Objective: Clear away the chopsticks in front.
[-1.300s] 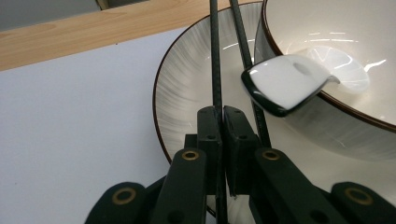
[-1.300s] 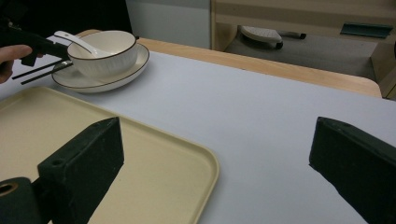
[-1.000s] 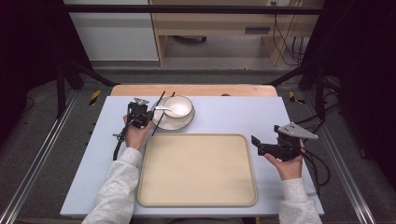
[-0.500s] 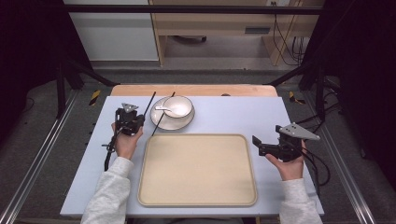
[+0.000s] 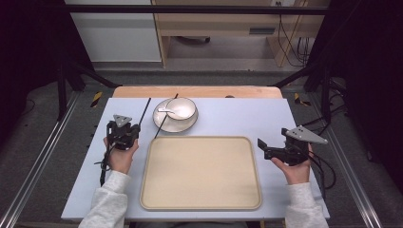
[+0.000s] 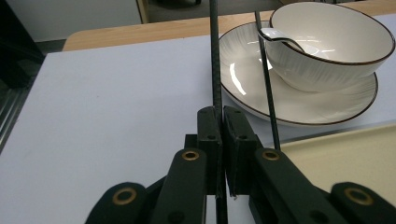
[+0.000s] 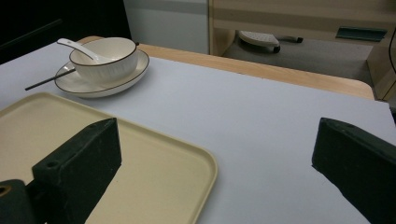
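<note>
Left gripper (image 5: 124, 134) drawn back from plate (image 5: 167, 124), chopstick (image 6: 215, 60) clamped

Even overhead light, sharp table, dark surroundings, nearest tongs blurred.

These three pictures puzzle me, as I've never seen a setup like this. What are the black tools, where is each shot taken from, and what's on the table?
A person sits at a table and holds hand-operated tongs in each hand. The high view looks down from above: the left tongs and the right tongs show there. Each of the other two pictures comes from a camera riding on one pair of tongs, looking along its black jaws.

On the table lie a beige tray, and behind it a white bowl on a plate, with a spoon in the bowl.

The left tongs are shut on one thin black chopstick. A second chopstick leans on the plate's rim. The right tongs are open and hold nothing.
</note>
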